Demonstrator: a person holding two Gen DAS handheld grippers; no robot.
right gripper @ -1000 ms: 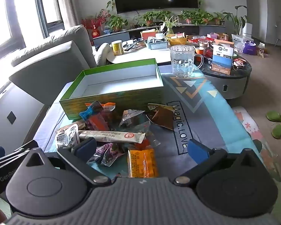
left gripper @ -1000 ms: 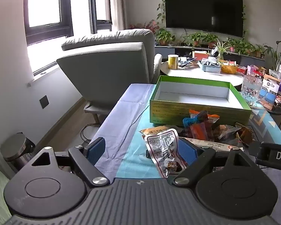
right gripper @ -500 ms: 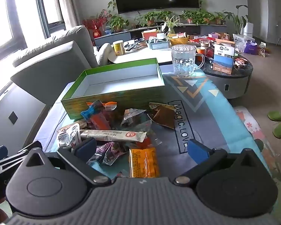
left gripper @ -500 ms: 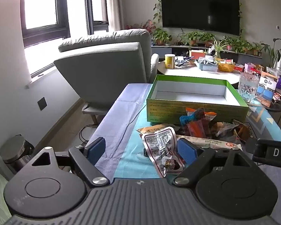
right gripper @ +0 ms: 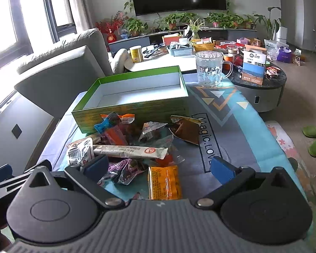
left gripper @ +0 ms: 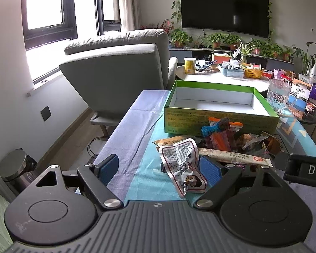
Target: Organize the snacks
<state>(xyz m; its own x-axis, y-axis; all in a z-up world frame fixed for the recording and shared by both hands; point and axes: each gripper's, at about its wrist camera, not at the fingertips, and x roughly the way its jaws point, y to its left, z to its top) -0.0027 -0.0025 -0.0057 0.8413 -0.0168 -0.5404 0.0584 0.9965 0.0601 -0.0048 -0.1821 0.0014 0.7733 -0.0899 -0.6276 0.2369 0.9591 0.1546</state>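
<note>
Both the left gripper [left gripper: 158, 168] and right gripper [right gripper: 159, 168] hover wide open and empty-fingered near the snack pile [right gripper: 134, 145], which lies just before the green box [right gripper: 134, 97].

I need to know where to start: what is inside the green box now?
The green box shows only its bare white floor and walls. No snack is visible inside; the strip behind its near wall is hidden.

Table under a blue patterned cloth [right gripper: 227, 126]. On it: green box [right gripper: 134, 111] at twelve o'clock, snack packets [right gripper: 126, 145] in the middle, orange packet [right gripper: 164, 182] at six.
</note>
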